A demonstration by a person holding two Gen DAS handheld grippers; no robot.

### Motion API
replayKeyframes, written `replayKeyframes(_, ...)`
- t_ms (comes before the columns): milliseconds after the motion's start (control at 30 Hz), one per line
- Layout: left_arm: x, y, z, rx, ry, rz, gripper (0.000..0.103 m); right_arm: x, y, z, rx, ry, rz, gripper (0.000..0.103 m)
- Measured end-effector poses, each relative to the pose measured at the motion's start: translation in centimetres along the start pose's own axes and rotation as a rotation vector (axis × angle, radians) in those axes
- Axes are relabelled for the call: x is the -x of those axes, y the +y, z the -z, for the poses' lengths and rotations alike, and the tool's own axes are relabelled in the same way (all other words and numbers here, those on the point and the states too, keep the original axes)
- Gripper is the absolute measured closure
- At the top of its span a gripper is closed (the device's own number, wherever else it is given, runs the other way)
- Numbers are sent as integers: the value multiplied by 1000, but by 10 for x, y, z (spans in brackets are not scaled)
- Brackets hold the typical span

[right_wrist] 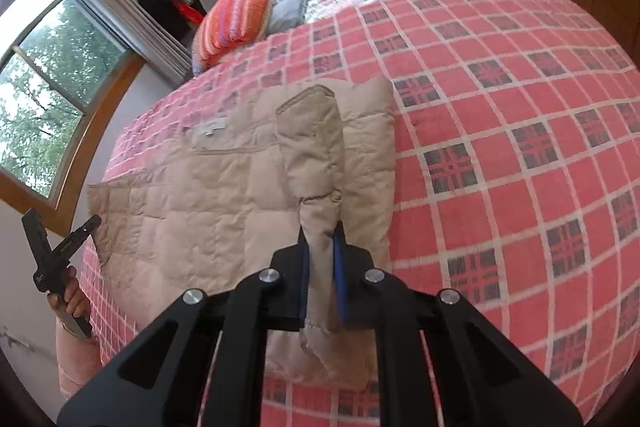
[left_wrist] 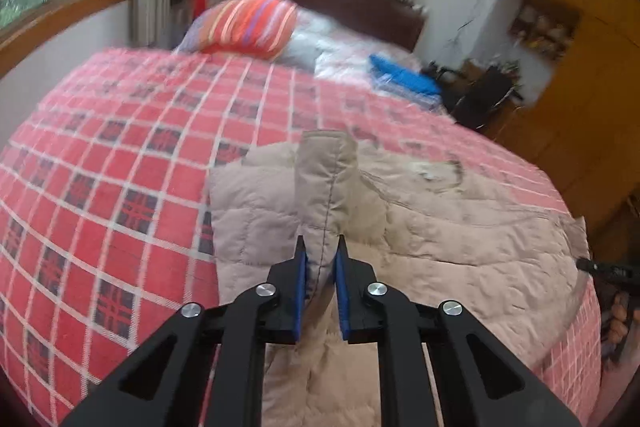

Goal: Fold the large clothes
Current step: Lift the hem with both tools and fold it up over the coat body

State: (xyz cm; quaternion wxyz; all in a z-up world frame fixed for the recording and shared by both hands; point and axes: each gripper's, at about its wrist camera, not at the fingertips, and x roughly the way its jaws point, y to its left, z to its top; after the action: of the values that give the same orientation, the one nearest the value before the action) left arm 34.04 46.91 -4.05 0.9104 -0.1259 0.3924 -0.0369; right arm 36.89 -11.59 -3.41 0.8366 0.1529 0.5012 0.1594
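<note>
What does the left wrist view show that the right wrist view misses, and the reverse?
Only the left wrist view: the left gripper clamped on a beige sleeve. Only the right wrist view: the right gripper clamped on another sleeve, and a hand at the bed's edge. Both: the beige quilted jacket on the red checked bedspread, the striped pillow.

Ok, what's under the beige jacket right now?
The jacket lies on the red checked blanket, which shows all around it. Whatever sits beneath the jacket's middle is covered. Both tongs pinch raised folds of it.
</note>
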Motion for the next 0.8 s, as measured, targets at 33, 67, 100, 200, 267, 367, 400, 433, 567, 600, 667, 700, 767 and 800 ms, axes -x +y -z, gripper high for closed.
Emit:
replayKeyframes(33, 6, -1, 1, -3, -8, 8, 92, 5, 2, 1, 8, -4, -3, 94)
replayKeyframes(67, 13, -2, 1, -2, -18, 16, 93, 10, 6, 2, 19, -10, -5, 94)
replayKeyframes(100, 22, -2, 0, 3, -34, 16, 93, 18, 10, 2, 27, -21, -10, 94)
replayKeyframes(200, 40, -5, -12, 13, -81, 3, 93, 35, 20, -7, 31, -56, -36, 94)
replayKeyframes(267, 49, -6, -26, 22, -122, -15, 93, 43, 26, -19, 36, -84, -32, 94)
replayKeyframes(367, 48, -7, -51, 35, -158, -61, 93, 49, 35, -43, 30, -119, -25, 94)
replayKeyframes(400, 43, -6, -59, 26, -164, -89, 93, 48, 36, -51, 28, -128, -16, 94)
replayKeyframes(433, 36, -6, -65, 22, -164, -116, 93, 44, 35, -62, 13, -133, -4, 94)
replayKeyframes(567, -16, 11, -88, 80, -89, -154, 93, 15, 27, -94, -38, -113, -12, 94)
replayKeyframes(600, -27, 15, -88, 86, -66, -156, 93, 2, 25, -101, -38, -95, -4, 94)
replayKeyframes(667, -60, 22, -88, 89, -7, -177, 93, -22, 21, -107, -37, -64, 25, 94)
replayKeyframes(700, -71, 24, -85, 94, 19, -187, 93, -37, 17, -109, -46, -42, 45, 94)
replayKeyframes(767, -100, 31, -81, 103, 75, -209, 93, -58, 10, -109, -58, -13, 76, 94)
replayKeyframes(800, -110, 33, -78, 104, 93, -224, 93, -70, 5, -109, -69, 4, 95, 94)
